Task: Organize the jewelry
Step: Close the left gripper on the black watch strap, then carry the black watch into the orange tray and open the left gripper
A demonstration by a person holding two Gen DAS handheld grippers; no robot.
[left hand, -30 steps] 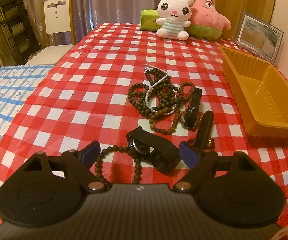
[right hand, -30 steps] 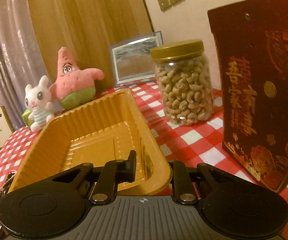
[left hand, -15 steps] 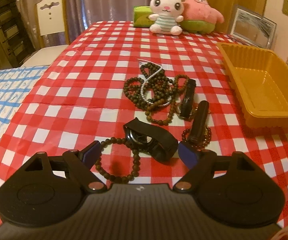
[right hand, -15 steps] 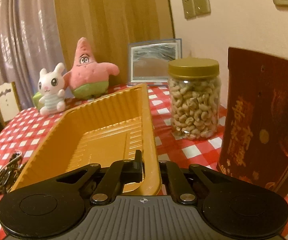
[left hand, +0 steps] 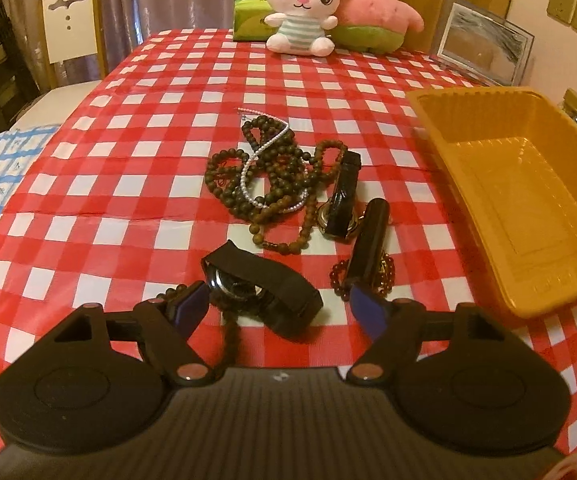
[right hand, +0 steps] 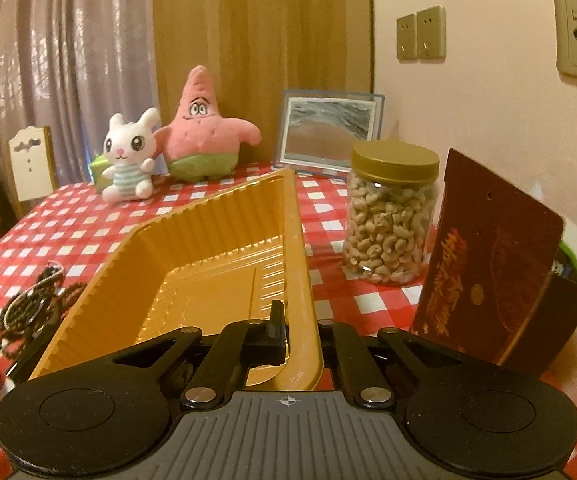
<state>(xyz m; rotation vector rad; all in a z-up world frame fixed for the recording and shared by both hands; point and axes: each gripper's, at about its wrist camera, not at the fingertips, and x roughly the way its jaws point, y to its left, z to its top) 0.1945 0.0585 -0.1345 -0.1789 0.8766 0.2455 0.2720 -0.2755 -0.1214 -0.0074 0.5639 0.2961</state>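
Red-and-white checked tablecloth (left hand: 136, 168) under everything, plush toys (left hand: 304, 24) at the far edge. Nothing sorted yet: yellow tray (left hand: 528, 216) on the right empty, with tangled bead strings (left hand: 272, 176), two watches and a dark tube (left hand: 370, 240) lying loose mid-table. Left gripper (left hand: 278, 304) spread but just been closing, straddling the near black watch (left hand: 264, 288) without pressing it. Right gripper (right hand: 300, 328) pinched on the tray's near rim, likely steadying or shifting it. All pieces left to move.

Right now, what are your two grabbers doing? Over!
Left gripper open, jaws just narrowing around the watch, pads not pressing. Right gripper shut on the tray wall. Beads loose on the cloth, nothing blocking.
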